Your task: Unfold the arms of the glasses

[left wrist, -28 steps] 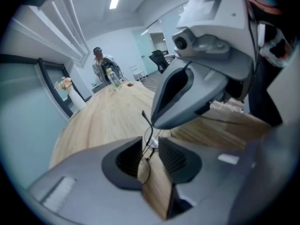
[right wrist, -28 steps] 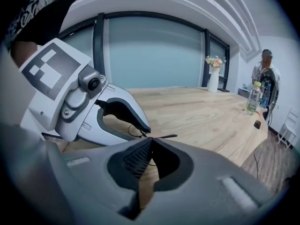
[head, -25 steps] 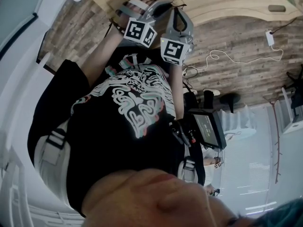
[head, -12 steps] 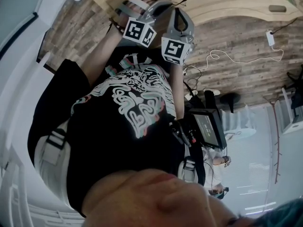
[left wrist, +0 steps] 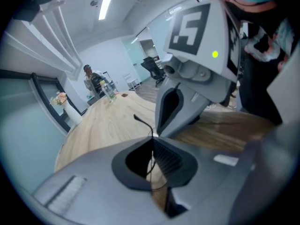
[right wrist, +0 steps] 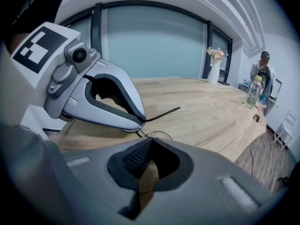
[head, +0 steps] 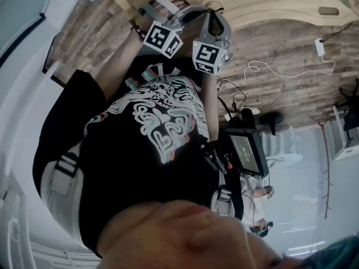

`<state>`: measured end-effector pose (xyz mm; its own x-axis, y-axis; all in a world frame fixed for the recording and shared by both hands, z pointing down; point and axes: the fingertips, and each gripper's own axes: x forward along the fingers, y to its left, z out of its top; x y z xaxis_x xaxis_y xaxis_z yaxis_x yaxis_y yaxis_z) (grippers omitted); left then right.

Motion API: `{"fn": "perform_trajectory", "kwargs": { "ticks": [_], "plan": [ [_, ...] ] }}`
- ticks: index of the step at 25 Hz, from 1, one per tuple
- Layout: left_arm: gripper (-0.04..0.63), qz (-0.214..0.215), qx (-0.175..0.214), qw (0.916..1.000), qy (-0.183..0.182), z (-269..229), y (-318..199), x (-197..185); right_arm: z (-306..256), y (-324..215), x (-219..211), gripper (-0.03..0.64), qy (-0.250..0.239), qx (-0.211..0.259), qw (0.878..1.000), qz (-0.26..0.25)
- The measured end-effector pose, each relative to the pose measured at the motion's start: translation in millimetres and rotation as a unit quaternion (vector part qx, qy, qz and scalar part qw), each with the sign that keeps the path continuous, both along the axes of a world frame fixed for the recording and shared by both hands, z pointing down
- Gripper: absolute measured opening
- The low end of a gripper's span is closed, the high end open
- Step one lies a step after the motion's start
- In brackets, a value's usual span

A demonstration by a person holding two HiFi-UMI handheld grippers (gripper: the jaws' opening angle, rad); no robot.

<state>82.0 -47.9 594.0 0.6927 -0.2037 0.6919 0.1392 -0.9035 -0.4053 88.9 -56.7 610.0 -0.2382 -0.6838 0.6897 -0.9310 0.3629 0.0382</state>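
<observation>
- The left gripper [left wrist: 152,139] has its jaws pressed together on the glasses [right wrist: 161,113]. A thin wire of the frame shows through the gap behind the tips.
- From the right gripper view, one black arm of the glasses sticks out to the right from the left gripper's tip, over the wooden table [right wrist: 211,107].
- The right gripper [right wrist: 151,140] is also closed tip to tip. A fine wire loop of the frame lies right at its tips (too thin to trace further).
- The two grippers meet nose to nose just above the near part of the table, with the glasses between them.
- On the far right of the table stand a vase of flowers [right wrist: 214,67] and a clear bottle [right wrist: 253,92].
</observation>
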Motion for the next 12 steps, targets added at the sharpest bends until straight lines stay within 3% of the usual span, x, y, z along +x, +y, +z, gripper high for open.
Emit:
{"fn": "perform_trajectory", "kwargs": {
  "ticks": [3,12],
  "plan": [
    [-0.008,-0.002,-0.001,0.9999,0.011,-4.3,4.7,-0.8,2.2,4.9,1.6,-0.002,0.003,-0.005,1.000,0.004],
    [-0.009,-0.072,-0.042,0.9943,0.066,-24.1,-3.6,-13.7,6.2,12.0,2.9,-0.002,0.011,-0.016,1.000,0.006]
  ]
}}
